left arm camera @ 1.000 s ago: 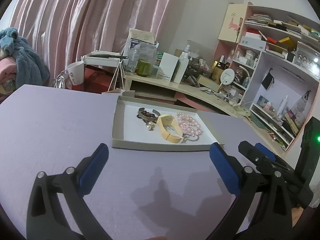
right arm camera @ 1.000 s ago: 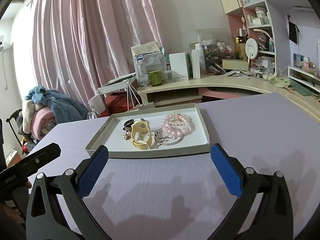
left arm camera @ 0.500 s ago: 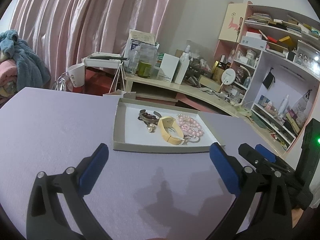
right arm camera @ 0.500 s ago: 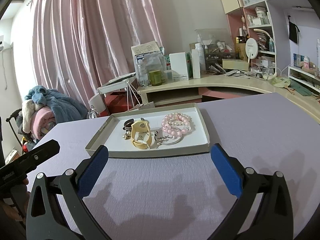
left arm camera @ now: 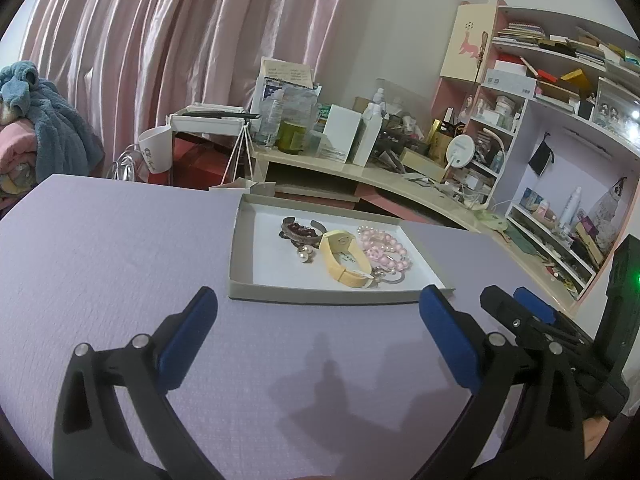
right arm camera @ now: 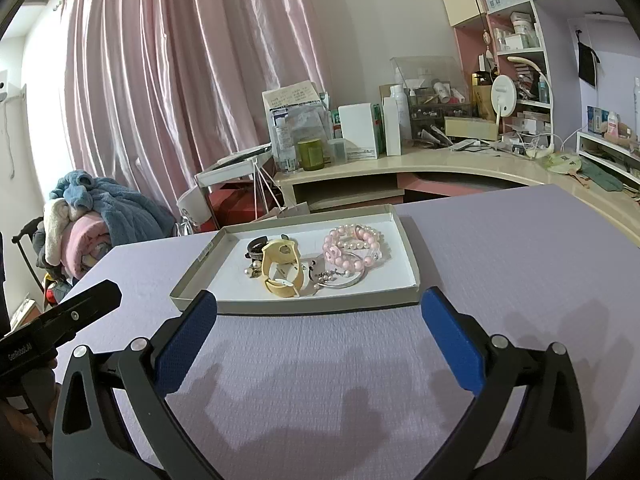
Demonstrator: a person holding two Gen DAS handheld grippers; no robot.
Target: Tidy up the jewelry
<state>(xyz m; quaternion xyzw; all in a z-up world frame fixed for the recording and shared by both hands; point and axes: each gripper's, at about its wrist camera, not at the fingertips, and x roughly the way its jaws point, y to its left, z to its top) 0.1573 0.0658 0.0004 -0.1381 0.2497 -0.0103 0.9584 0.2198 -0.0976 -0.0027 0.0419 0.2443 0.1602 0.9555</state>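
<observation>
Right wrist view: the right claw (right arm camera: 319, 334) hangs spread wide and empty over the lilac desk (right arm camera: 520, 264), the jewelry tray (right arm camera: 296, 306) just ahead of it. The left claw (left arm camera: 318, 334) gapes too, tray ahead.

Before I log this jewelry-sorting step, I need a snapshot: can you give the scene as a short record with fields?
surface: lilac table
tray: shallow, grey rim, white floor
contents: yellow band, pink beads, dark cuff, pearl earrings, silver bangle
left claw: open, empty, short of the tray
right claw: open, empty, short of the tray
</observation>
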